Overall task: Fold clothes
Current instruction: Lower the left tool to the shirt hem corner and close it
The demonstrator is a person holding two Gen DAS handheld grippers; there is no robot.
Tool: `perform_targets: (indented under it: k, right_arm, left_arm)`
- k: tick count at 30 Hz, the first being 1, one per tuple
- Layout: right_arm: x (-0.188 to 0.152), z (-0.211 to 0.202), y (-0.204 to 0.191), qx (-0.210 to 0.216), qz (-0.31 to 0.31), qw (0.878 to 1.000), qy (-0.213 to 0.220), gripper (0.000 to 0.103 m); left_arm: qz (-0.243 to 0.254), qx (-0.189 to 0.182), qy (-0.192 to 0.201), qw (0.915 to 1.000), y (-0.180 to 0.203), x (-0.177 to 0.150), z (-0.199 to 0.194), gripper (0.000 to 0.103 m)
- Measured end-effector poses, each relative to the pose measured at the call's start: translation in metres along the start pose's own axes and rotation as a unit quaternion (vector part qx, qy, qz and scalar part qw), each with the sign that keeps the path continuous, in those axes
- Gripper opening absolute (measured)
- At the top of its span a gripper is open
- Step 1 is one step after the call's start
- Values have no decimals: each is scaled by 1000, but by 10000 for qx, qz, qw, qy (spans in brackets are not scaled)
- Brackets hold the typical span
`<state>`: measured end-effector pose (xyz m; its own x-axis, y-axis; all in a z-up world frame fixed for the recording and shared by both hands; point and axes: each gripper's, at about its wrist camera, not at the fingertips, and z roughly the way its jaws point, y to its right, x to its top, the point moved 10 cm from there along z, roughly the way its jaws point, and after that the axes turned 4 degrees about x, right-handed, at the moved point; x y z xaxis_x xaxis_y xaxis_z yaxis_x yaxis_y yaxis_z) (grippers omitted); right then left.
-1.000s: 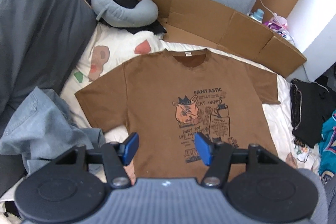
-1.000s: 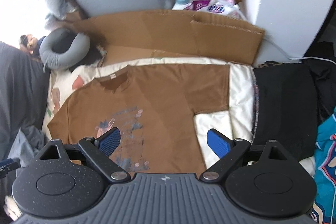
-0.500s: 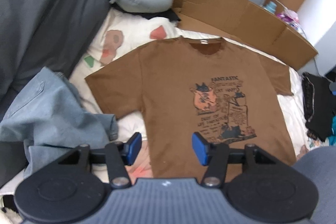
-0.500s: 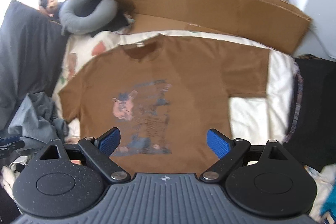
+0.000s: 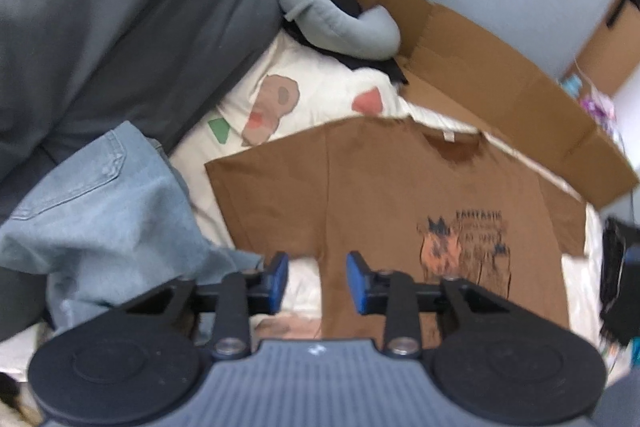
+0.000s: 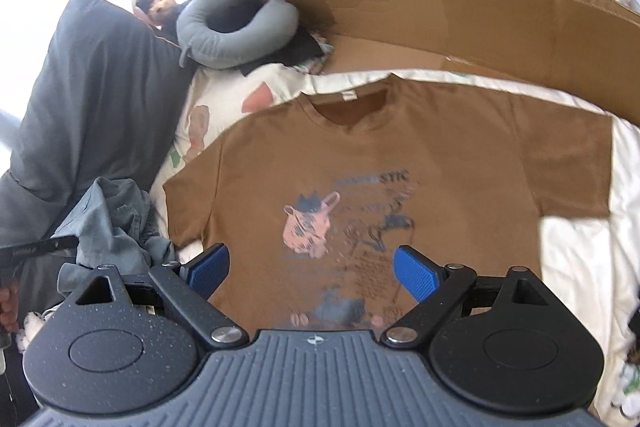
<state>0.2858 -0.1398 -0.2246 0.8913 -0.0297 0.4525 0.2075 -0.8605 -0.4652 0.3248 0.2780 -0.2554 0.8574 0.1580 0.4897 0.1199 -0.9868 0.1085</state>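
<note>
**Brown T-shirt flat on the bed, both hand-held grippers empty**

Brown T-shirt point(image 6: 400, 163) lies spread face up on the cream bedsheet point(image 6: 576, 259), collar toward the far edge of the bed where flattened cardboard point(image 6: 460, 15) stands against the wall. Its printed graphic point(image 6: 340, 223) faces me, and both short sleeves lie out to the sides.

I see my left hand-held gripper point(image 5: 317, 282) hovering over the shirt's lower left side seam, its blue pads parted with nothing between them. My right hand-held gripper point(image 6: 311, 271) hangs above the lower hem area, jaws spread wide, also empty.

Crumpled blue jeans point(image 5: 108, 203) sit at the left edge of the bed, just beside the shirt's left sleeve. A dark grey pillow point(image 5: 120, 19) leans behind them, and a grey neck pillow point(image 6: 236, 27) rests near the far left corner.
</note>
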Motion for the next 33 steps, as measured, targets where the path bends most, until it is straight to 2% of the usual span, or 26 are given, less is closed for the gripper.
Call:
perform_targets:
  k: [5, 9, 17, 22, 28, 31, 33]
  right_arm:
    - [5, 21, 0, 67, 11, 9998, 176, 93]
    - [7, 32, 5, 44, 71, 9997, 221, 93]
    - [6, 41, 23, -78, 162, 9996, 202, 93]
    - [1, 49, 34, -165, 203, 9995, 156, 93]
    - [-4, 57, 37, -236, 137, 9996, 48, 93]
    - [-6, 61, 37, -281, 73, 9996, -10, 93]
    - [-7, 65, 36, -309, 45, 9995, -51, 93]
  left_arm:
    - [-313, -48, 4, 9995, -7, 15, 42, 23]
    - [-366, -7, -66, 9993, -7, 22, 81, 23]
    - [-695, 87, -182, 9974, -15, 28, 150, 18]
    - [-948, 43, -57, 9955, -18, 29, 186, 18]
    - [-1299, 88, -142, 9914, -33, 8, 220, 18]
    - [-1270, 139, -132, 9917, -40, -5, 227, 27]
    - [-1300, 186, -153, 9912, -46, -13, 231, 27]
